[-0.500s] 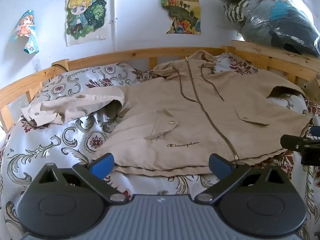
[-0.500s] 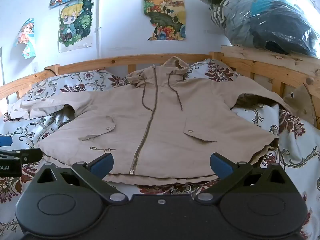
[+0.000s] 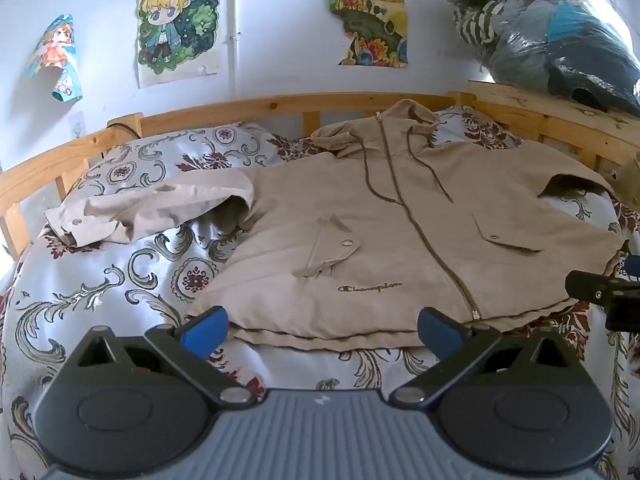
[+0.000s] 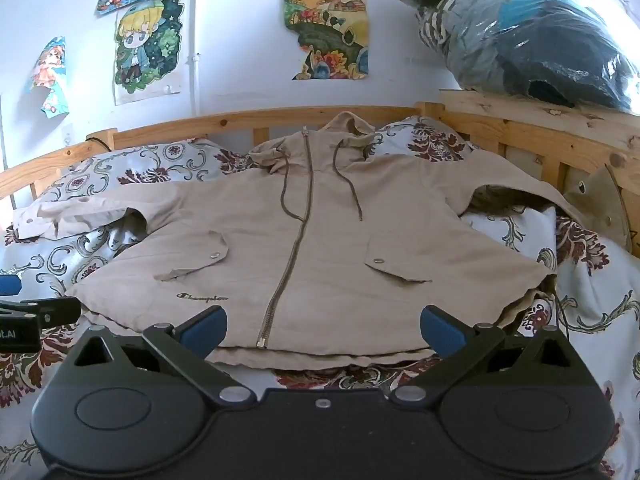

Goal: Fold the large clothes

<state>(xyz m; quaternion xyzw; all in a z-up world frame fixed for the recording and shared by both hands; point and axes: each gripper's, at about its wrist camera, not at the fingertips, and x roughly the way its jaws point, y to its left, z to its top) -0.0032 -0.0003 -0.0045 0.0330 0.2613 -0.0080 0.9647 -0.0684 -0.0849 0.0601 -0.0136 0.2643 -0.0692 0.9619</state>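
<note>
A beige hooded Champion jacket (image 3: 400, 240) lies front up and zipped on the bed, hood toward the headboard, hem toward me. It also shows in the right wrist view (image 4: 312, 264). Its left sleeve (image 3: 152, 208) stretches out to the left; the right sleeve (image 4: 520, 196) drapes toward the rail. My left gripper (image 3: 322, 326) is open and empty, hovering just before the hem's left half. My right gripper (image 4: 322, 326) is open and empty, just before the hem's right half. The right gripper's edge shows in the left wrist view (image 3: 600, 292).
The bed has a floral cover (image 3: 100, 280) and a wooden rail (image 3: 280, 104) at the back and right side (image 4: 540, 120). A plastic bag of clothes (image 4: 520, 32) sits on the right rail. Posters (image 3: 176, 20) hang on the white wall.
Both grippers have held nearly still; the view has barely shifted. The jacket has not moved.
</note>
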